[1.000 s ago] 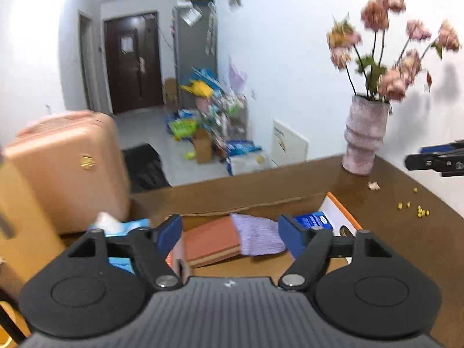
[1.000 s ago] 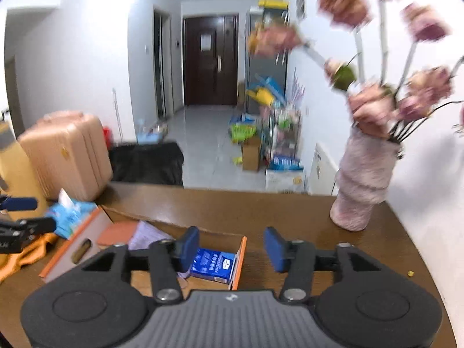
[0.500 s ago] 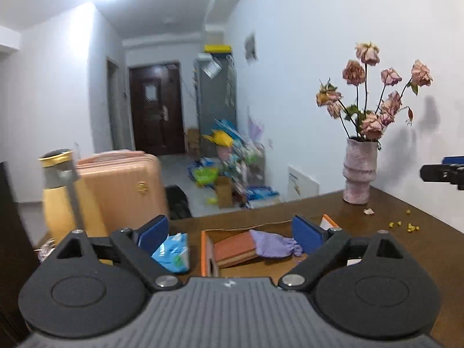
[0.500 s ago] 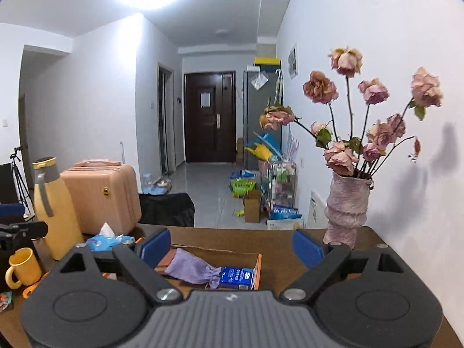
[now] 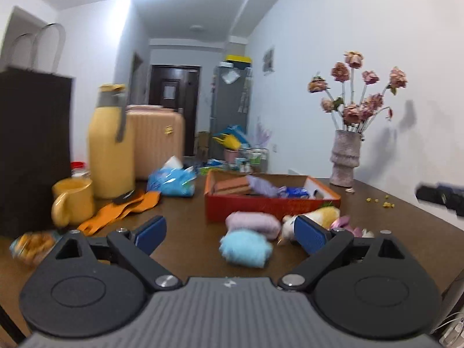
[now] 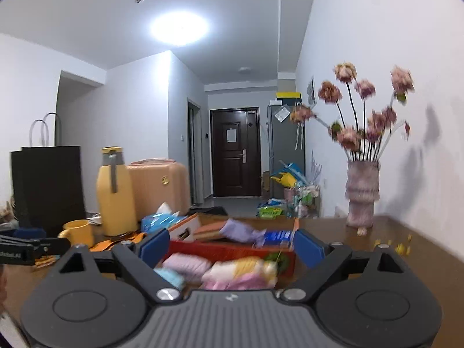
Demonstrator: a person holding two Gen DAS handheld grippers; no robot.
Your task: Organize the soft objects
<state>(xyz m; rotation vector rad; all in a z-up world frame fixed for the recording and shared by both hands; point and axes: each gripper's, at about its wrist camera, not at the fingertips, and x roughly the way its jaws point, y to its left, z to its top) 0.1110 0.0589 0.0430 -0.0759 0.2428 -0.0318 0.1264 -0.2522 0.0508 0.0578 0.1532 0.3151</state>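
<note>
On the brown table, in front of an orange box (image 5: 269,203), lie a light-blue fluffy toy (image 5: 245,248), a pink fluffy toy (image 5: 252,224) and a yellow-white plush (image 5: 316,214). A purple pouch (image 5: 262,185) lies inside the box. My left gripper (image 5: 232,232) hovers low before the blue toy, its jaws opening wide, nothing pressed between them. The right gripper (image 6: 232,248) is open too, facing the pink toy (image 6: 185,264), a pink-yellow plush (image 6: 243,272) and the box (image 6: 232,250). Each gripper shows at the other view's edge: left gripper (image 6: 29,249), right gripper (image 5: 440,197).
At left stand a yellow flask (image 5: 111,145), a yellow mug (image 5: 72,200), orange gloves (image 5: 121,208), a blue tissue pack (image 5: 171,179), a black paper bag (image 5: 32,150) and a snack bag (image 5: 33,243). A vase of dried flowers (image 5: 345,159) stands back right, near yellow crumbs (image 5: 382,201).
Both grippers have drawn back from over the box and sunk toward the table, jaws spread wider. The fluffy toys in front of the box have come into view.
</note>
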